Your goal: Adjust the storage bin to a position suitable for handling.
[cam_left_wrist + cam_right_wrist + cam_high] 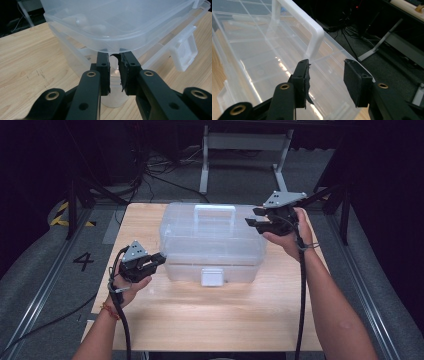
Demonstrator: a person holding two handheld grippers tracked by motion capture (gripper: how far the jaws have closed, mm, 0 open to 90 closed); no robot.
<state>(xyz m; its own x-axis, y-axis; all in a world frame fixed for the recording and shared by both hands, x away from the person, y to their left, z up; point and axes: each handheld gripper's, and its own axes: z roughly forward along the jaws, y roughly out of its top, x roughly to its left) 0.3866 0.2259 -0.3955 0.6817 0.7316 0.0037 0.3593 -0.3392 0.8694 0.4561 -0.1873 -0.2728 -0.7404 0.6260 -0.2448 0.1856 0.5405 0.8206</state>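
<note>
A clear plastic storage box (212,242) with a white carry handle (215,211) and a white front latch (213,276) sits on the wooden table (210,320), toward its far edge. The left gripper (159,260) is at the box's left front corner, jaws drawn nearly together just under the lid rim; whether they pinch it, I cannot tell. The right gripper (252,216) hovers over the lid's right far corner, jaws parted and holding nothing.

Contents of the clear box (212,240) are too faint to identify. The table (210,320) front edge is cut off by the frame bottom.
</note>
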